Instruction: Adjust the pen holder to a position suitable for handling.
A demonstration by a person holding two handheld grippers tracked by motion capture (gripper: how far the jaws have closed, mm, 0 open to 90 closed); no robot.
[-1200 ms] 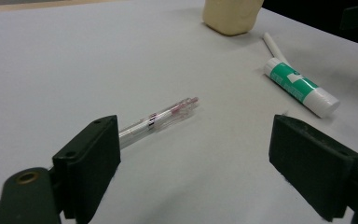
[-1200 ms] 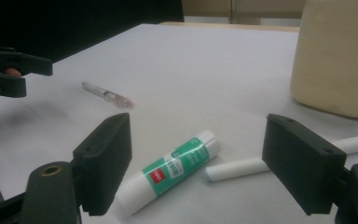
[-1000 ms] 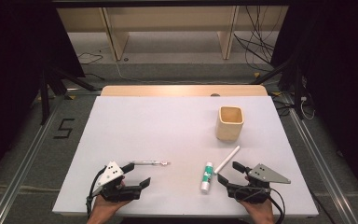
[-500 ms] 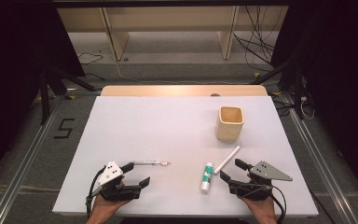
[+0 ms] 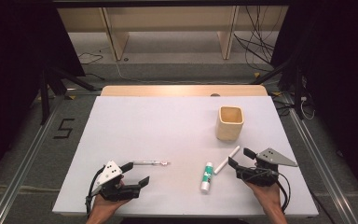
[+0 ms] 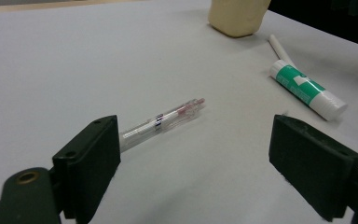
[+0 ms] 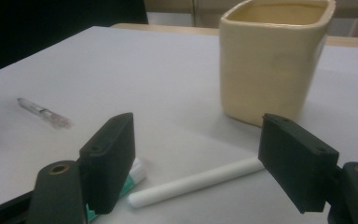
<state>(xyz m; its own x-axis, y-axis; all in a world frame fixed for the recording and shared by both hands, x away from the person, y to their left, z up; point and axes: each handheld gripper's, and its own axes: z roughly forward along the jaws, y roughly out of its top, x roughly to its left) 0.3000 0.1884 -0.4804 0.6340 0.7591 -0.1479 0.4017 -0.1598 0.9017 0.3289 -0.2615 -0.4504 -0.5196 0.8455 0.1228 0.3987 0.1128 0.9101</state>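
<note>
Looking down from the high view, both hands are resting at the near edge of the white table [image 5: 177,121]. The left gripper [image 5: 137,173] is sitting just short of a clear pen [image 5: 150,163], and the right gripper [image 5: 240,157] is pointing at a white stick [image 5: 227,159] that is lying beside a green-and-white glue stick [image 5: 207,177]. A cream square cup [image 5: 230,123] is standing farther back on the right side.

In the left gripper view, the jaws are standing wide apart and holding nothing. The pen [image 6: 165,119] is lying flat on the table, its near end passing behind the left-hand jaw, with the glue stick [image 6: 306,89] well off to the right.

In the right gripper view, the jaws are likewise spread and empty. The white stick [image 7: 198,181] is lying across the gap between them, apparently a chalk or a marker, though the blur is making that hard to settle. The cup [image 7: 272,58] is standing upright just beyond it.

I judge the work to be at the reaching stage: nothing is grasped yet. The next move is calling for the right gripper to lower around the white stick and close on it, probably for carrying to the cup.
</note>
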